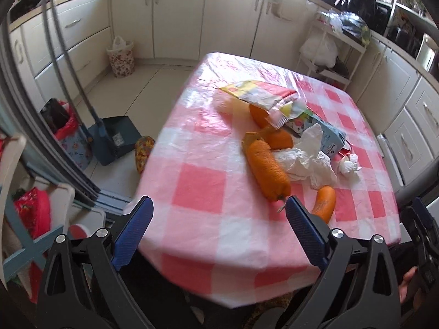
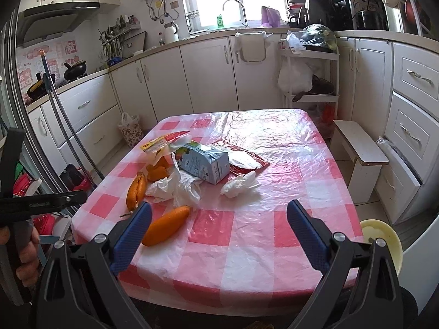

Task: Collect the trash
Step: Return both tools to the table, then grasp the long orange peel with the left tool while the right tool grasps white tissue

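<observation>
Left gripper (image 1: 218, 213) hovering over near edge of desk (image 2: 274, 142), fingers (image 1: 137, 219) spread wide, grasping nothing. Right gripper (image 2: 219, 219) likewise released, holding nothing, over near edge. Trash lying toward desk's left side: blue carton (image 2: 204, 161), crumpled tissue (image 2: 238, 183), white plastic wrap (image 2: 175, 186), orange peels (image 2: 167, 226), yellow wrapper (image 2: 157, 145).
</observation>
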